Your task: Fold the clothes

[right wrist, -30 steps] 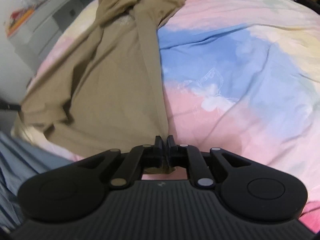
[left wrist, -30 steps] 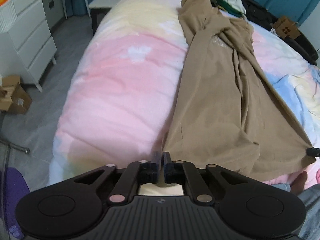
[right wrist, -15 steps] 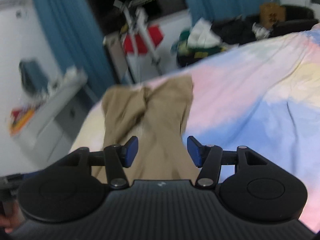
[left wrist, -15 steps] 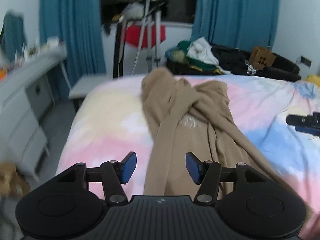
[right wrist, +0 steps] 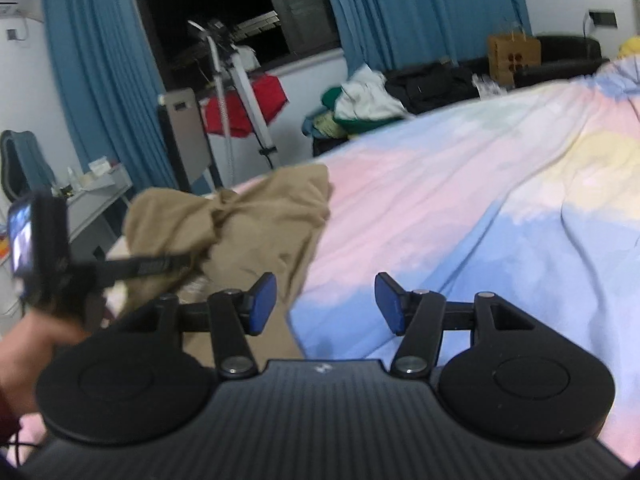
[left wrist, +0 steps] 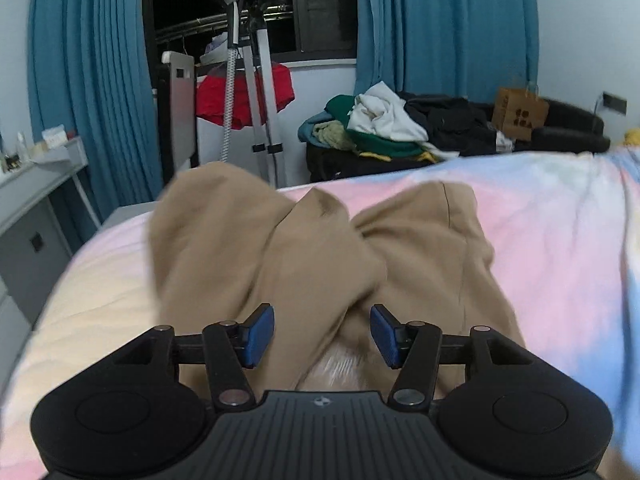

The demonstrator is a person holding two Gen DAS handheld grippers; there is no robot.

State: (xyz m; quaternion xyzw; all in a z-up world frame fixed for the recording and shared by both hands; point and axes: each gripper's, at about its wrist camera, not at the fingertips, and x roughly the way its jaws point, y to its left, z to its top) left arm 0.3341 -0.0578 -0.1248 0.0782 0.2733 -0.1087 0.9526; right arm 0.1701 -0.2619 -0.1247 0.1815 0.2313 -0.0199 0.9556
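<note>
A tan garment [left wrist: 320,256] lies lengthwise on the bed, its far end bunched and twisted. My left gripper [left wrist: 322,334] is open and empty, low over the garment's upper part. In the right wrist view the same garment [right wrist: 264,224] lies to the left. My right gripper [right wrist: 326,304] is open and empty, over the garment's right edge and the pastel bedspread [right wrist: 480,208]. The left gripper [right wrist: 120,268] and the hand holding it show at the left of the right wrist view.
The pastel bedspread [left wrist: 560,248] covers the bed. Beyond the bed's far end are a pile of clothes [left wrist: 384,124], a garment steamer stand [left wrist: 248,92], blue curtains [left wrist: 444,28] and a brown paper bag [left wrist: 518,114]. A grey desk [left wrist: 36,184] stands at the left.
One second ago both grippers were shut on the garment's near hem. Both have opened, let go of it and moved forward along the garment toward its bunched far end.
</note>
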